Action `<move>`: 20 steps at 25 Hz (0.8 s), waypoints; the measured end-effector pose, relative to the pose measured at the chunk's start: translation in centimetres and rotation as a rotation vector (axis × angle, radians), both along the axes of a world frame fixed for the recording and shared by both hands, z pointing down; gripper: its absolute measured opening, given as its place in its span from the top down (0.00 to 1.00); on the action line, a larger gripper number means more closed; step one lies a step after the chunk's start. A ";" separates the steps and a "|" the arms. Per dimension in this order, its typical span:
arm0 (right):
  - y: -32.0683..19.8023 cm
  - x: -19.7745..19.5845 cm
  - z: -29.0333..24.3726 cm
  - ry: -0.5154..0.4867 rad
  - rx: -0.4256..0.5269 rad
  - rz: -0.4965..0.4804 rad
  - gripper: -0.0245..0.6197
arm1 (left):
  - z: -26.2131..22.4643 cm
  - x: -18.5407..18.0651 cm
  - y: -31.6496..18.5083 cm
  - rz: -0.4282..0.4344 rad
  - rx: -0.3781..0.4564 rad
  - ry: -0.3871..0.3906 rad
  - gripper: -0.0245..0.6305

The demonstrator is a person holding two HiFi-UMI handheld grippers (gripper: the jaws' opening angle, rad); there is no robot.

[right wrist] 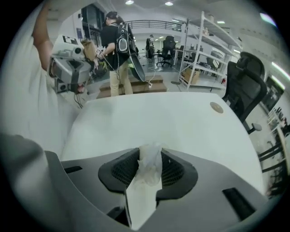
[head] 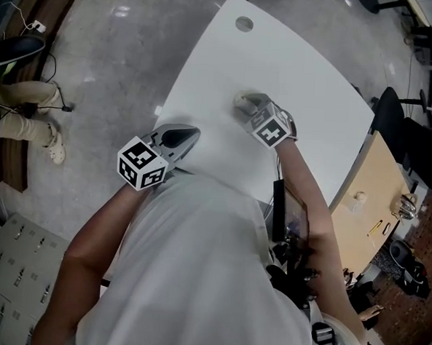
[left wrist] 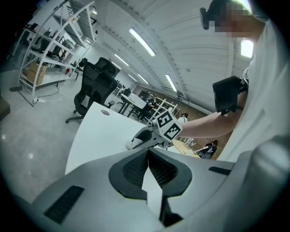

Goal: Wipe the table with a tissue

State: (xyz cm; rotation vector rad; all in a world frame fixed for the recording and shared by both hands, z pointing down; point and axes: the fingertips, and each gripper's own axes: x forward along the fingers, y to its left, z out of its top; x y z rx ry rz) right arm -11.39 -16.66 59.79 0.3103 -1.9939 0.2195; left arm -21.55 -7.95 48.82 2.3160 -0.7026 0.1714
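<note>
Crumpled white tissue (right wrist: 149, 168) fills the nearest part of the right gripper view. It is pinched between the two jaws of the right tool (right wrist: 149, 156), which stand partly closed on the wad, with a tuft poking past the tips. From the head view, the tool slants steeply down and the tuft meets the white tabletop (right wrist: 190, 120) around its middle, so the wiping itself looks to be the step in hand. Nothing else lies on the surface apart from a round cable hole (right wrist: 216, 107) toward the far end.

Over the near-left edge hangs the left tool (left wrist: 148, 154). Its jaws are closed tip to tip with nothing between them, and it points roughly level, above the tabletop.

Judging from this, the next move calls for a steady downward press while the wad is drawn across the unwiped stretches, far side and edges included. The grip must be firm enough that the thin paper neither slips out nor tears.
</note>
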 end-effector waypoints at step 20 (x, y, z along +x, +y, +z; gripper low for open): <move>10.6 11.9 -7.7 -0.641 -0.029 0.764 0.76 | 0.1 8.3 1.4 0.348 0.051 -0.018 0.95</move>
